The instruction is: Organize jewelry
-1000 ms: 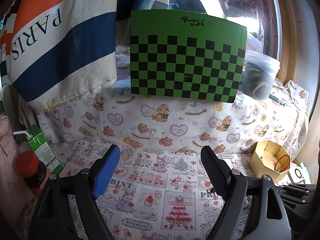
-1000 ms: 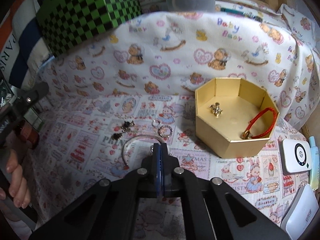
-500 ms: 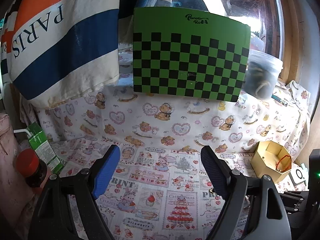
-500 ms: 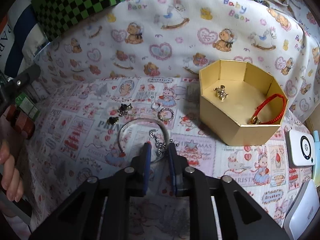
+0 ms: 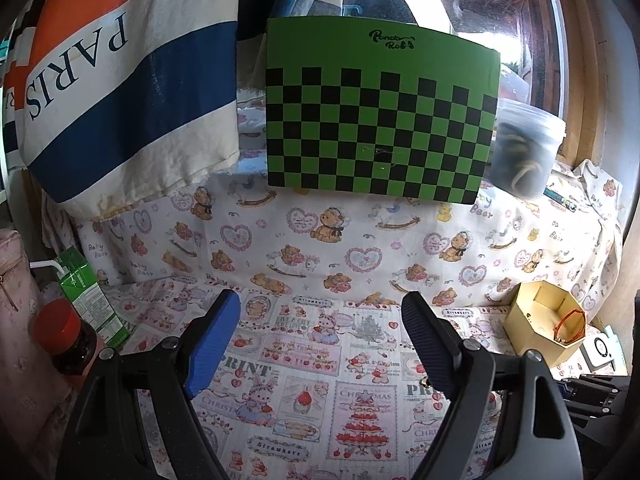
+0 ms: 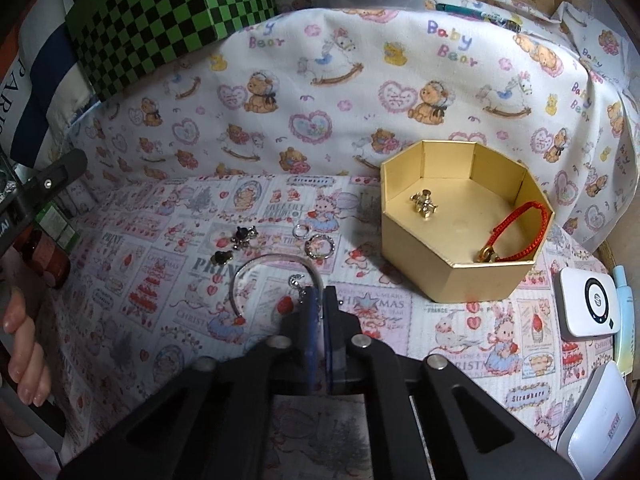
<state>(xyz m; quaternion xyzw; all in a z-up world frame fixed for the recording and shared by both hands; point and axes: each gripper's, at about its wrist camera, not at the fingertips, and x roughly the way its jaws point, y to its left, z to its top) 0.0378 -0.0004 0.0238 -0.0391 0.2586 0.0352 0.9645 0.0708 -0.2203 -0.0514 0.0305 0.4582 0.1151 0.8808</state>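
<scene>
- The left hand [image 6: 22,332] shows at the left edge of the right wrist view, gripping its tool as it did a second ago.
- A red-capped bottle [image 5: 60,332] and a green carton [image 5: 86,296] stand at the left end of the table [image 5: 304,360], unmoved.
- The left claw [image 5: 320,308] hangs above the printed cloth with its jaws spread wide and nothing between them, the same gap as a second ago.
- Two dark earrings [image 6: 240,236] lie on the cloth where they lay before.
- The silver bangle [image 6: 276,256] rests just right of them. Its arc is in plain view now, whereas a second ago the shut fingers covered part of it.
- A thin silver chain [image 6: 297,281] lies inside the bangle's curve and runs to the tips of the right claw [image 6: 319,296].
- That claw was fully shut a second ago and its jaws have just been opening. They now stand a narrow slit apart, slimmer than half a second ago.
- The chain's end reaches between them, but I cannot tell whether the pads touch it.
- Two rings [image 6: 307,247] sit just beyond the bangle, untouched.
- The gold box [image 6: 416,264] stands to the right, well apart from the claw. It holds gold earrings [image 6: 424,202] and a red cord bracelet [image 6: 516,218], as before.
- A white device [image 6: 588,308] lies at the far right.
</scene>
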